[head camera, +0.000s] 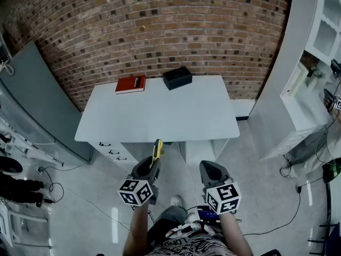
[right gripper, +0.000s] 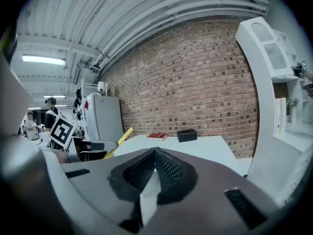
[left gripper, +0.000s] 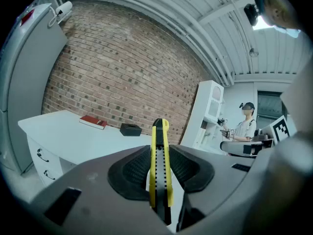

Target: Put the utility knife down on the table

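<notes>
Knife (head camera: 157, 148) is clamped in my left claw (left gripper: 159, 146); right claw (right gripper: 154, 151) closed, empty. I should reach over the desk (head camera: 160, 111), lower it flat, then release.

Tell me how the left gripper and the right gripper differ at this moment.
The left gripper is clamped on a yellow and black utility knife, which sticks out ahead of it; the right gripper holds nothing. The left gripper's jaws stand apart by the width of the knife's body, while the right gripper's jaws meet at their tips. Both are side by side, short of the white table and pointing toward it.
</notes>
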### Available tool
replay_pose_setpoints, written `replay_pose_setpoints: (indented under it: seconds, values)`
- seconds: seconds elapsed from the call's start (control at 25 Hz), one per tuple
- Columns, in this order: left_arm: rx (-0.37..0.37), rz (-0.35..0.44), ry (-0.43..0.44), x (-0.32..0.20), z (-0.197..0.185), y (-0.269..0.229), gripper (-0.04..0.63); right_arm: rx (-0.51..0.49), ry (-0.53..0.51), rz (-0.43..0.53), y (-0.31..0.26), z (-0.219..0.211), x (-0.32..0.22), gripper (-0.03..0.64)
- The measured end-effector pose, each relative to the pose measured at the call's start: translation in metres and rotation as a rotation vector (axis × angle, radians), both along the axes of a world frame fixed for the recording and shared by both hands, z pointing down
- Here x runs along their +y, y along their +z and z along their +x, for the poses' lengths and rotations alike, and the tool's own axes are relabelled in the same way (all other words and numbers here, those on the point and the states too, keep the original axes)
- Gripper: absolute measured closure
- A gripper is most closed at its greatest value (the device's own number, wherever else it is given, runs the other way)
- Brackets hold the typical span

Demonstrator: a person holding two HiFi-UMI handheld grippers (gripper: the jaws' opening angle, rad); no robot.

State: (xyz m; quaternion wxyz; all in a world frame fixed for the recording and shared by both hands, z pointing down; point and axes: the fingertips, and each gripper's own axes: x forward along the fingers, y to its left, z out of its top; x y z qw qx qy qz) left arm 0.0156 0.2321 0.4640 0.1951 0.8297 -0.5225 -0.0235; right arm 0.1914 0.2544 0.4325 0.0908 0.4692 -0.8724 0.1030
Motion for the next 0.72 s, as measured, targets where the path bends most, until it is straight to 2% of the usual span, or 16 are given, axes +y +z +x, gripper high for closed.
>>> replay_pose_setpoints:
  seconds: [0.44,0.6,0.72]
  values:
    - [0.032,0.003,-0.028,0.022,-0.017,-0.008,0.474,-0.004,-0.021,0.012,-0.006,-0.015,0.016,0.617]
    - [0.008,0.028,-0.058,0.029,-0.025,-0.013,0.472,-0.024,-0.010,0.013,-0.004,-0.016,0.015,0.617]
    - [-0.005,0.036,-0.076,0.027,-0.031,-0.011,0.472,0.006,-0.027,0.002,0.008,-0.022,0.012,0.617]
